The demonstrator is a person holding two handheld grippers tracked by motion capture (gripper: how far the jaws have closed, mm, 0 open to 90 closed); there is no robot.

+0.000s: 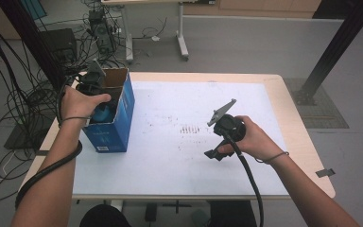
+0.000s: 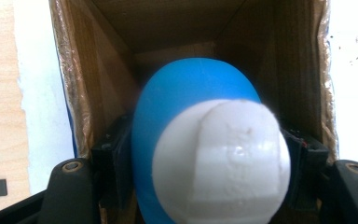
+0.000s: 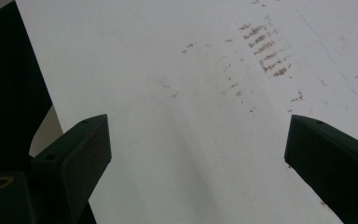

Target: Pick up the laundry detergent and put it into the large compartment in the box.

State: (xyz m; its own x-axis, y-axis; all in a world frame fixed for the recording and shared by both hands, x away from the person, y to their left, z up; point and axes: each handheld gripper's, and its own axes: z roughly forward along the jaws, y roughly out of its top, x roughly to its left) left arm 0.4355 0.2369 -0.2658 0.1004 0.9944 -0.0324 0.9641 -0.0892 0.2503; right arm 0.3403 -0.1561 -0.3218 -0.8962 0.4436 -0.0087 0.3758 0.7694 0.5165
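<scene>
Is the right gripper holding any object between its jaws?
No, the right gripper has its jaws spread wide apart, with just the bare white table sheet between them.

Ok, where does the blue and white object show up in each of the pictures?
High view: the blue and white object sits at the left, inside the open cardboard box, under the left gripper.
Left gripper view: centre, large, held between the jaws, with the box's brown walls around it.
Right gripper view: not in it.
Shared landmark: the white table cover, with its brown smudges.
</scene>
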